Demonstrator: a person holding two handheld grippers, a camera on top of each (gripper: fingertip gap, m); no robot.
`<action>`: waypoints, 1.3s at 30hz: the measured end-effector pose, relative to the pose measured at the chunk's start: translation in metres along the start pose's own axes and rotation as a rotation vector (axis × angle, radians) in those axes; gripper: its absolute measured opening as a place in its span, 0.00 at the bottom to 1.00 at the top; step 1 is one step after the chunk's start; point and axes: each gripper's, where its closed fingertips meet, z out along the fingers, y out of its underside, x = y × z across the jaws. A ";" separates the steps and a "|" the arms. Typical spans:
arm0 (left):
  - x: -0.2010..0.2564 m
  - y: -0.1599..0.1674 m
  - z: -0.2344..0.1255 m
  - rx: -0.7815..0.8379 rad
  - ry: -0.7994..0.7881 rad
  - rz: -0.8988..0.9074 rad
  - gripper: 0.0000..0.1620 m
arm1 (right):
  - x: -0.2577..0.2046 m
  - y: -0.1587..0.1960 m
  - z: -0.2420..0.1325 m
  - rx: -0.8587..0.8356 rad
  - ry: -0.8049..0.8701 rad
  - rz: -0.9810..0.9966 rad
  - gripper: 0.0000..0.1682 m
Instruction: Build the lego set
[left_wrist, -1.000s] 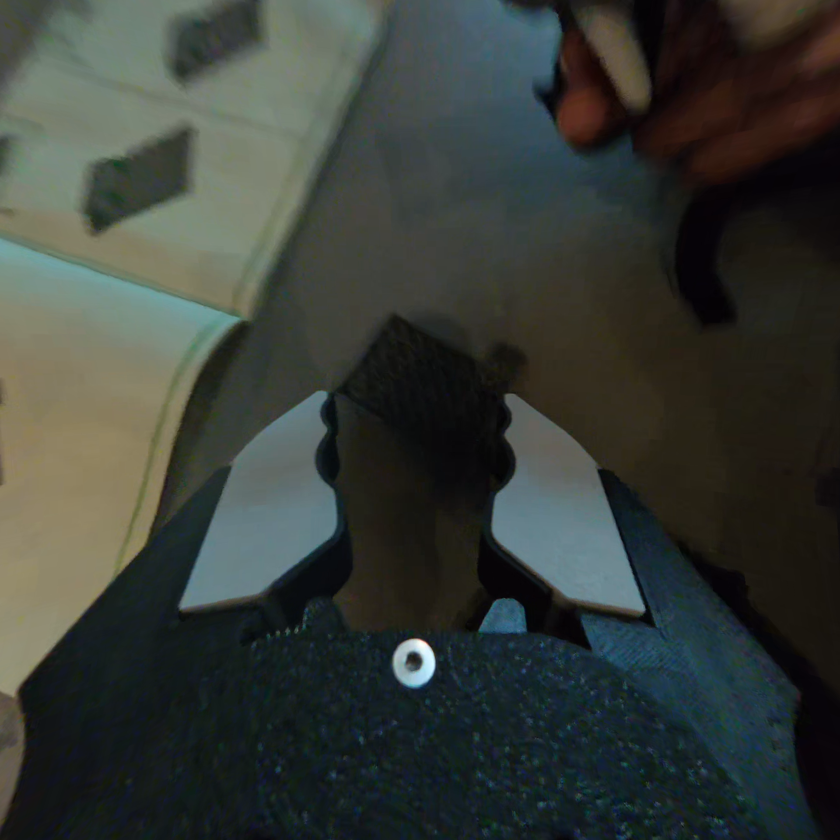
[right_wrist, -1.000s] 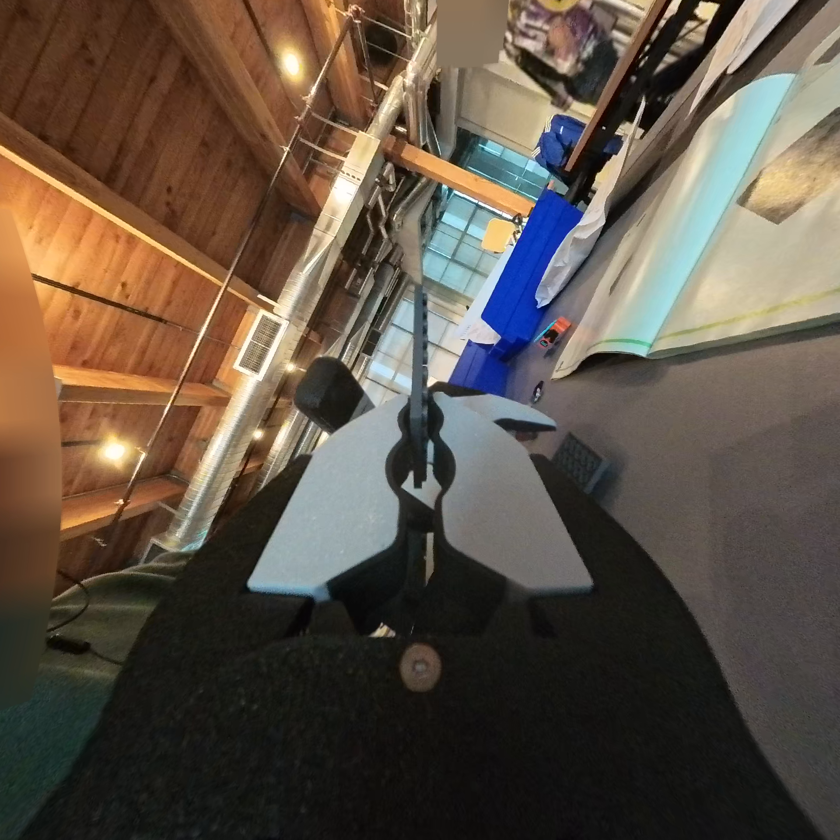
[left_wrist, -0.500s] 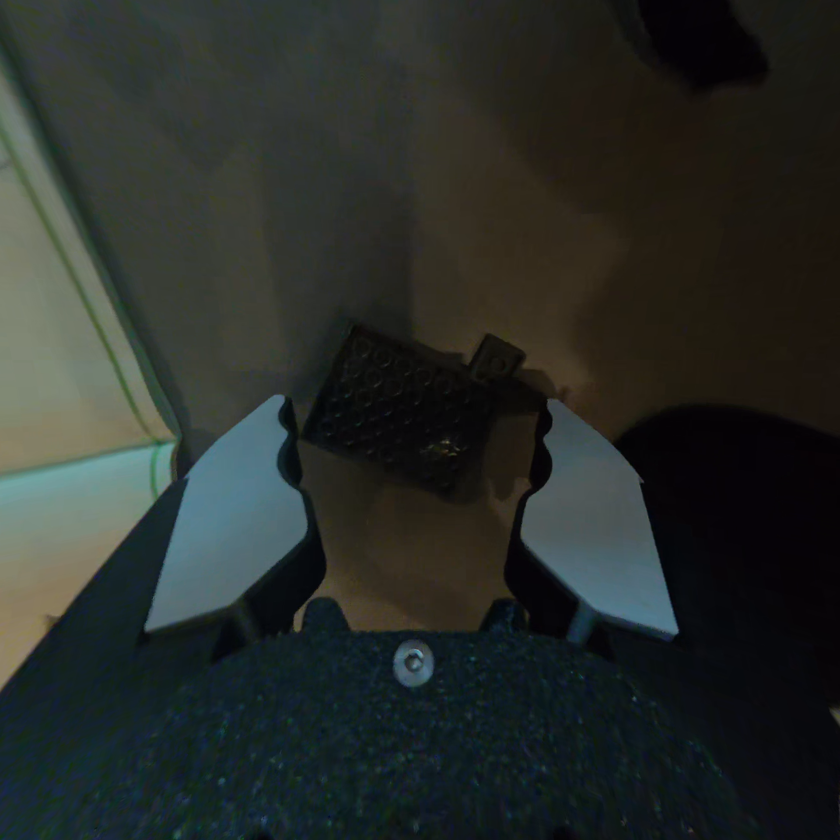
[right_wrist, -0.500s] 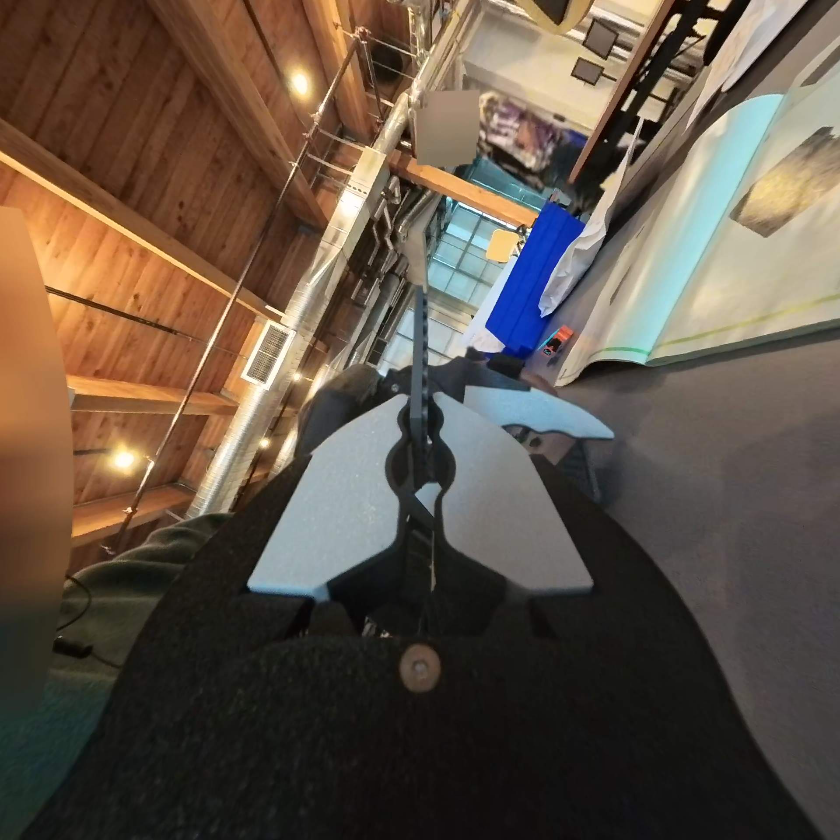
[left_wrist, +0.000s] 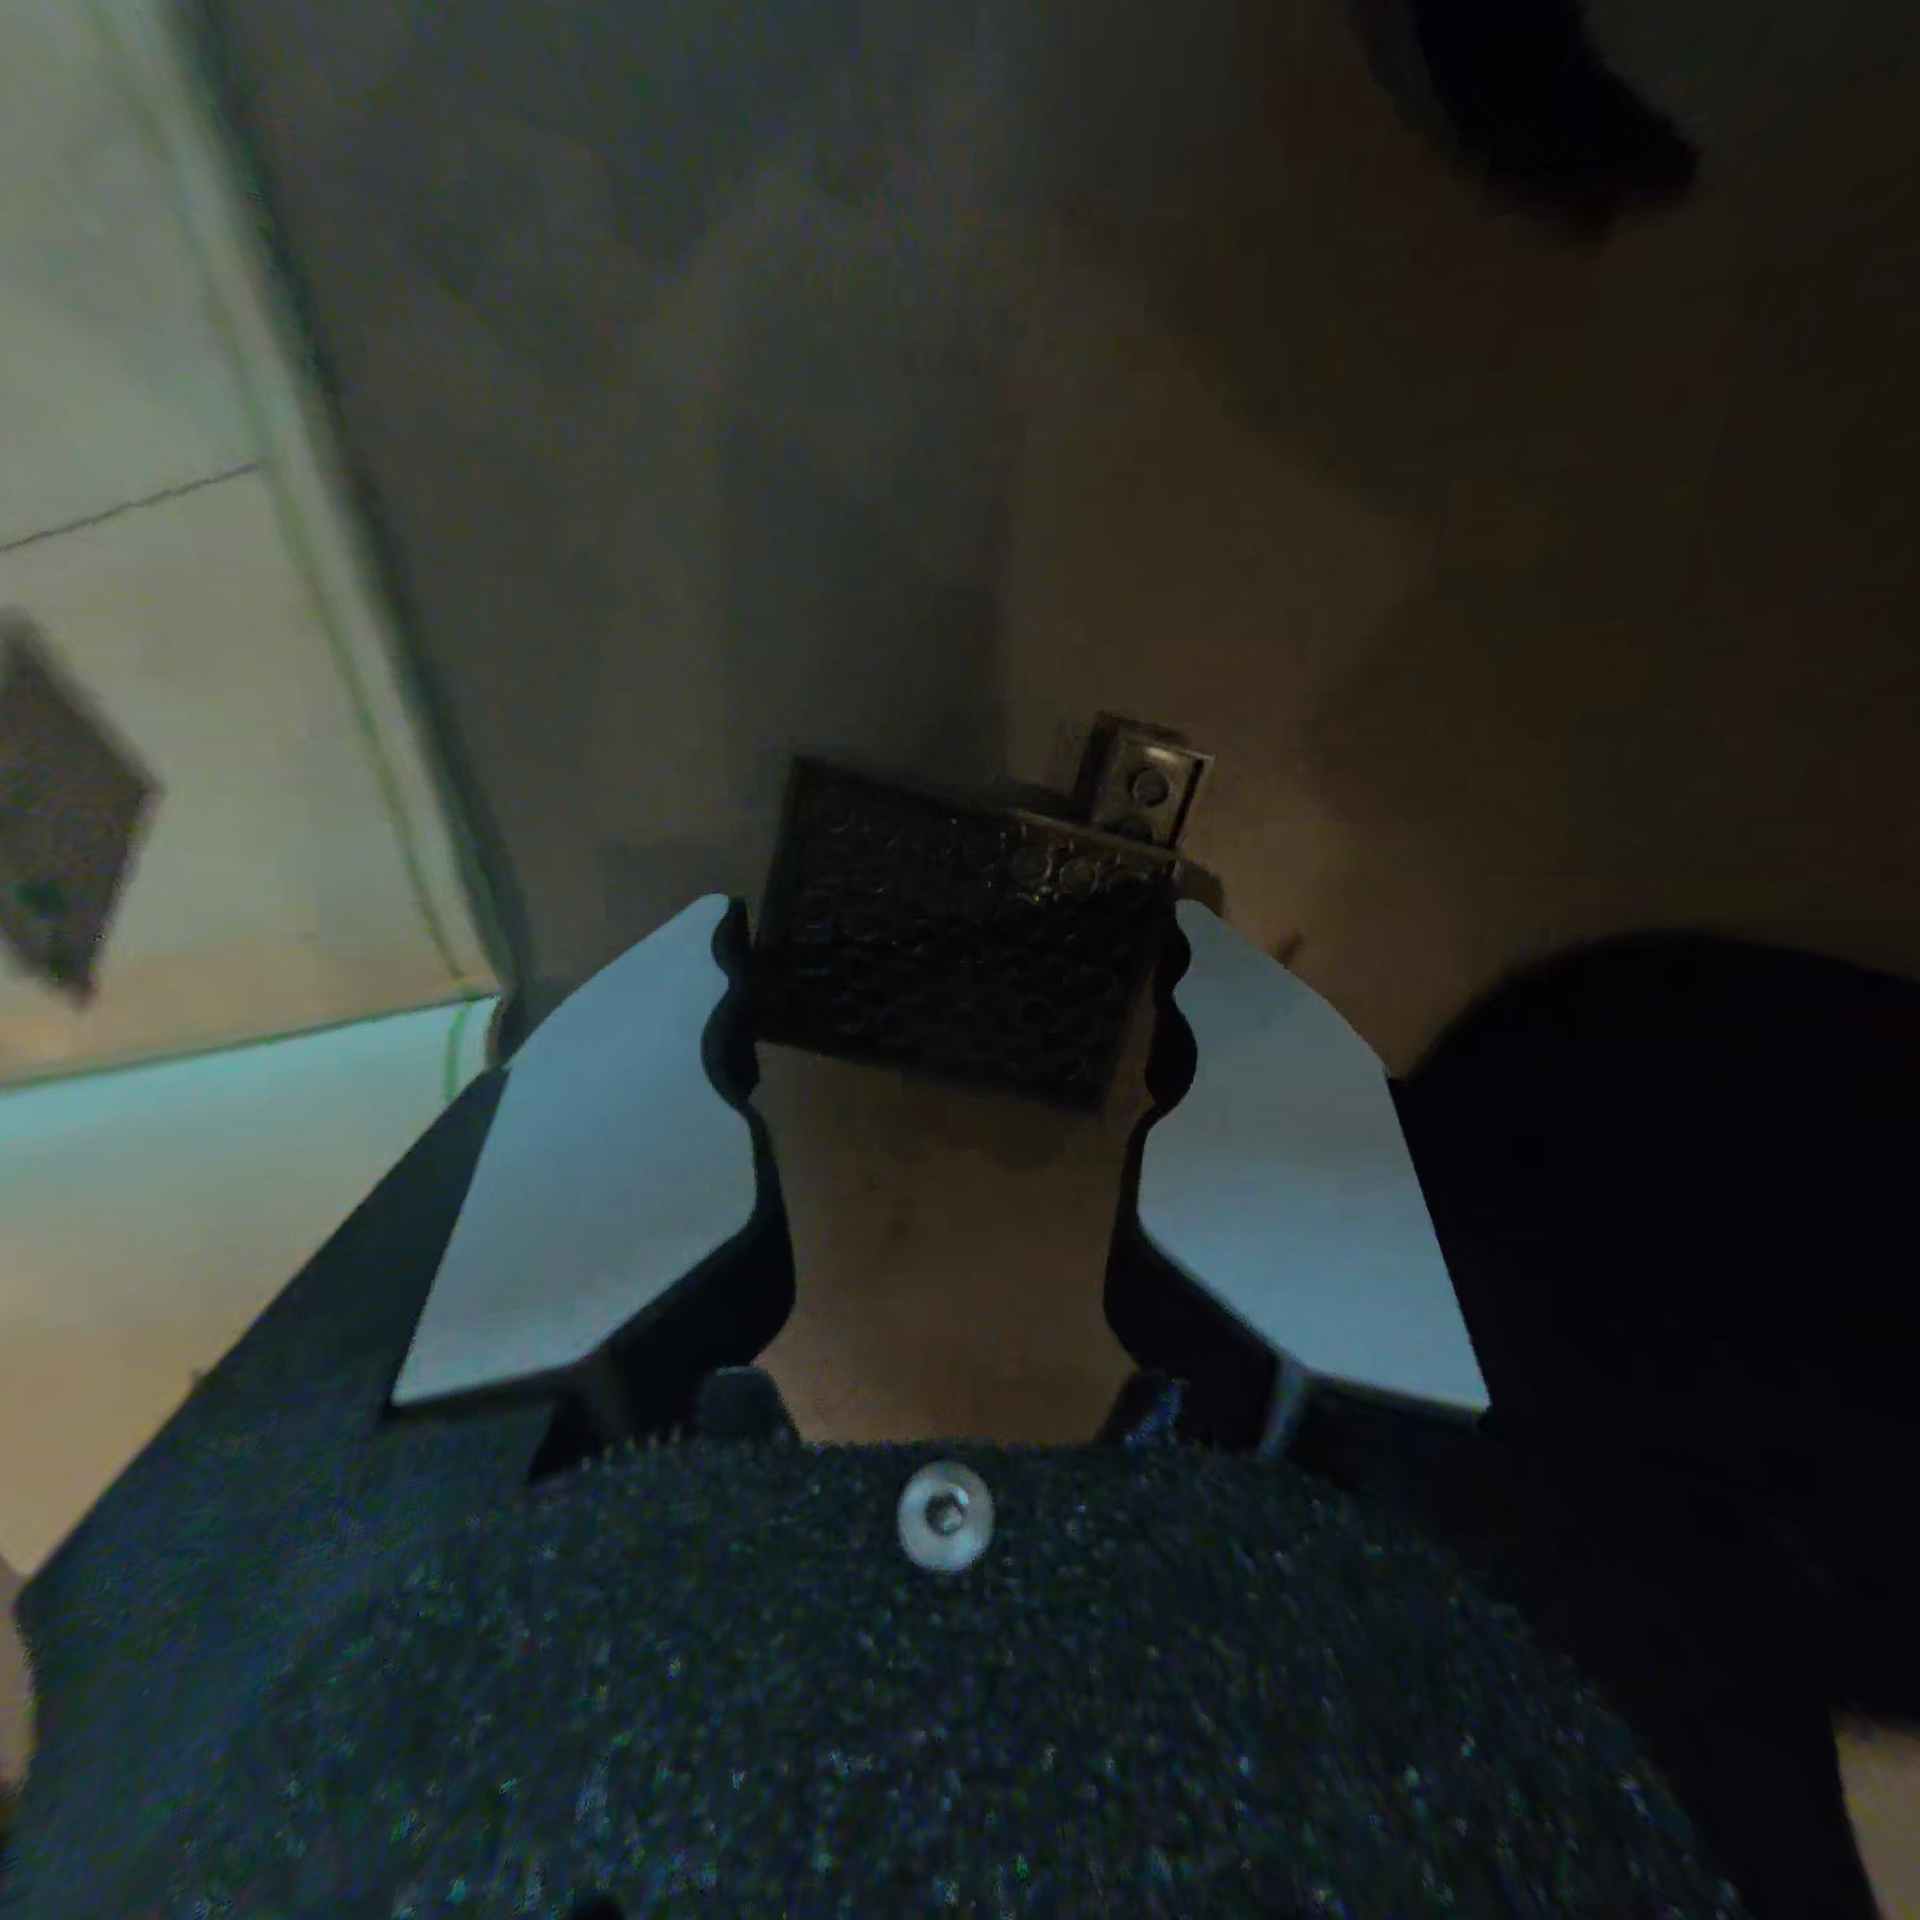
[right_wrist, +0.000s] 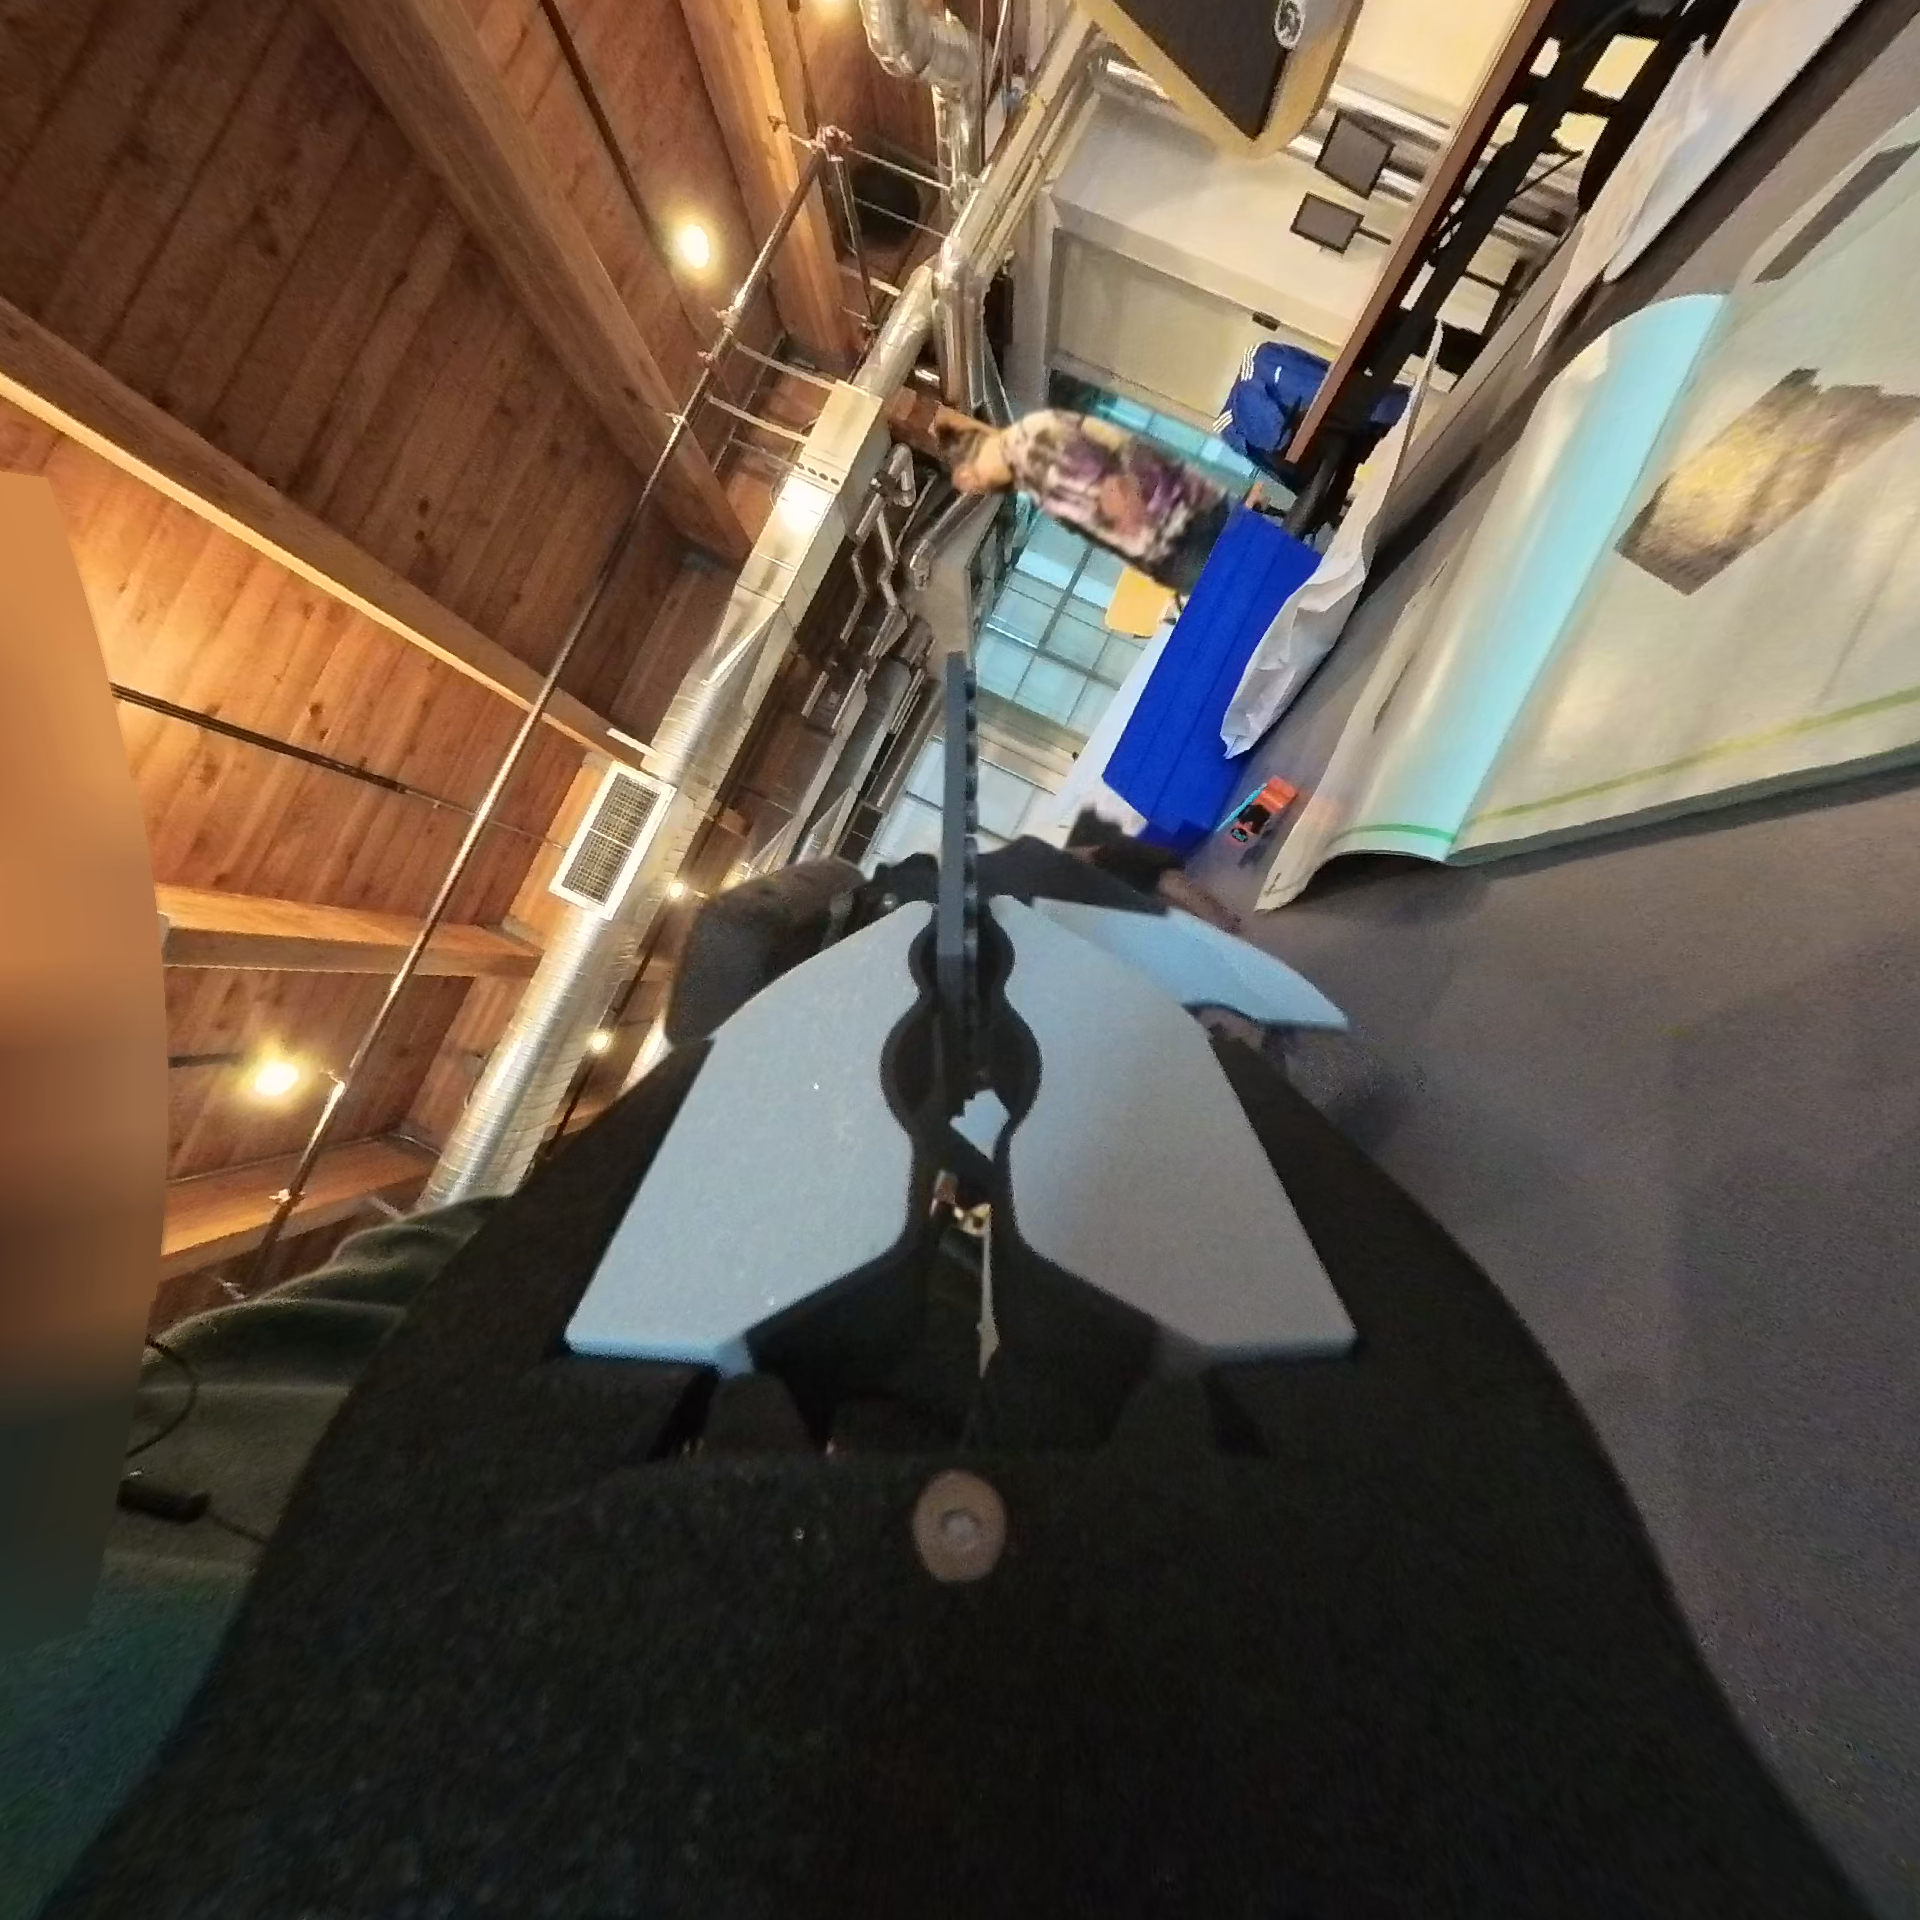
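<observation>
Build looking early. Left gripper (left_wrist: 951, 997), jaws spread, is straddling the dark studded plate (left_wrist: 940, 951) at frame centre, probably touching it. One small brick (left_wrist: 1143, 795) attached. Right gripper (right_wrist: 961, 961) is pinching a thin toothed strip (right_wrist: 956, 821), centre frame, unplaced.

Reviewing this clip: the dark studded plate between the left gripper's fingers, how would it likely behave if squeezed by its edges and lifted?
The dark studded plate looks flat and thin, so it is probably rigid and light. The left gripper flanks its two side edges, a narrow grip, so it may pivot or slip. The small brick at its far corner looks only partly attached and might come off.
</observation>
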 end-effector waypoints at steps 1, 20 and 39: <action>-0.003 -0.004 -0.003 0.057 -0.043 -0.047 0.46 | 0.000 0.000 0.000 0.002 0.005 -0.008 0.03; -0.036 -0.062 -0.063 0.664 -0.601 -0.674 0.46 | -0.016 0.009 0.023 -0.018 0.189 -0.402 0.03; -0.028 -0.076 -0.100 0.879 -0.751 -0.741 0.45 | -0.042 0.012 0.040 -0.028 0.177 -0.472 0.04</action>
